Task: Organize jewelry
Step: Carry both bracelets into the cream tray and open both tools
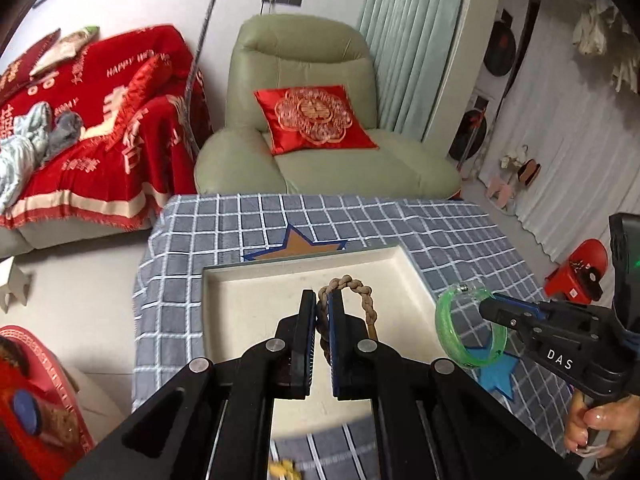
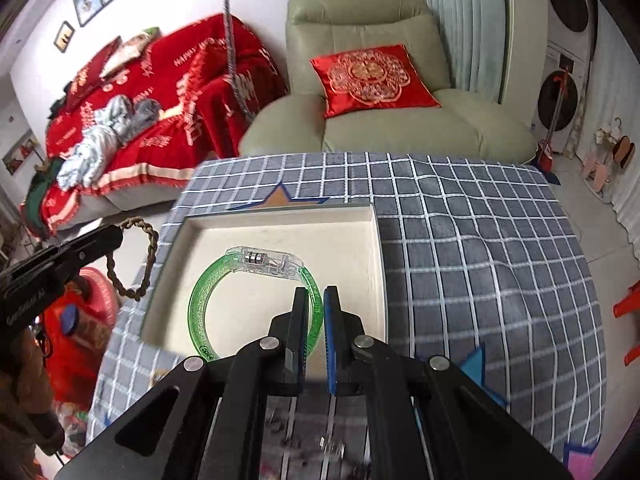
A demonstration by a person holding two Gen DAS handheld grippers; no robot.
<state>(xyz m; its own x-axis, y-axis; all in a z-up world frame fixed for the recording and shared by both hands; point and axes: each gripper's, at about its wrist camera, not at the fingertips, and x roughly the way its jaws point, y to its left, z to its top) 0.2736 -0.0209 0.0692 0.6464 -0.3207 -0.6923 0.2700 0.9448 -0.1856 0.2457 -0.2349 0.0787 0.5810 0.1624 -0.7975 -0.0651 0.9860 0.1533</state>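
Observation:
My left gripper (image 1: pixel 323 298) is shut on a brown braided bracelet (image 1: pixel 362 294), held in the air above the shallow white tray (image 1: pixel 224 292). The same bracelet (image 2: pixel 142 260) hangs from the left gripper (image 2: pixel 114 238) at the left of the right wrist view. My right gripper (image 2: pixel 318 294) is shut on a green translucent bangle (image 2: pixel 200 300) with a clear clasp, also above the tray (image 2: pixel 378 248). From the left wrist view the bangle (image 1: pixel 448 328) dangles at the tip of the right gripper (image 1: pixel 486 306), to the right of the tray.
The tray lies on a table under a grey checked cloth (image 2: pixel 480 240) with star patches. Behind it stand a green armchair (image 1: pixel 304 64) with a red cushion (image 1: pixel 316 118) and a sofa with a red throw (image 1: pixel 100 120). A red stool (image 1: pixel 580 272) sits at the right.

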